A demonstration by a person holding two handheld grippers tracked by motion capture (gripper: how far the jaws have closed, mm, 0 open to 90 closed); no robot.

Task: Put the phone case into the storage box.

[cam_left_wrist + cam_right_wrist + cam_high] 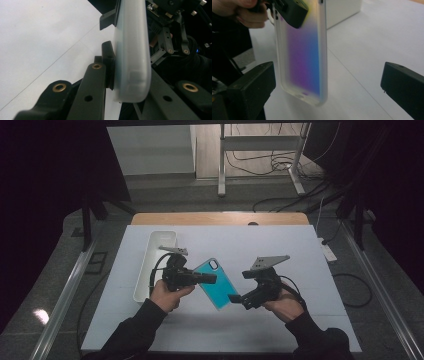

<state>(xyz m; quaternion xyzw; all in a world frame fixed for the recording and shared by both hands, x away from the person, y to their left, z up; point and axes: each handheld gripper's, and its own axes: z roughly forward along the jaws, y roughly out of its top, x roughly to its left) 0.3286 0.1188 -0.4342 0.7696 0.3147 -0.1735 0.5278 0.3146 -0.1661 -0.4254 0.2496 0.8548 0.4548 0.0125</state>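
The table (pixel 300 250) carries a white sheet, and on it a long white tray (pixel 150 265) lies left of the phone case (pixel 216 285). The turquoise phone case hangs above the sheet, right of the tray, tilted. The left tongs (pixel 212 279) are clamped on the case's upper edge. The right tongs (pixel 234 299) stand wide at the case's lower end, their pads apart from it. Nothing lies between case and tray.

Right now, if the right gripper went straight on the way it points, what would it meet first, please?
Probably the phone case, hanging between the right gripper's open jaws and clamped by the left gripper; depth is hard to judge.
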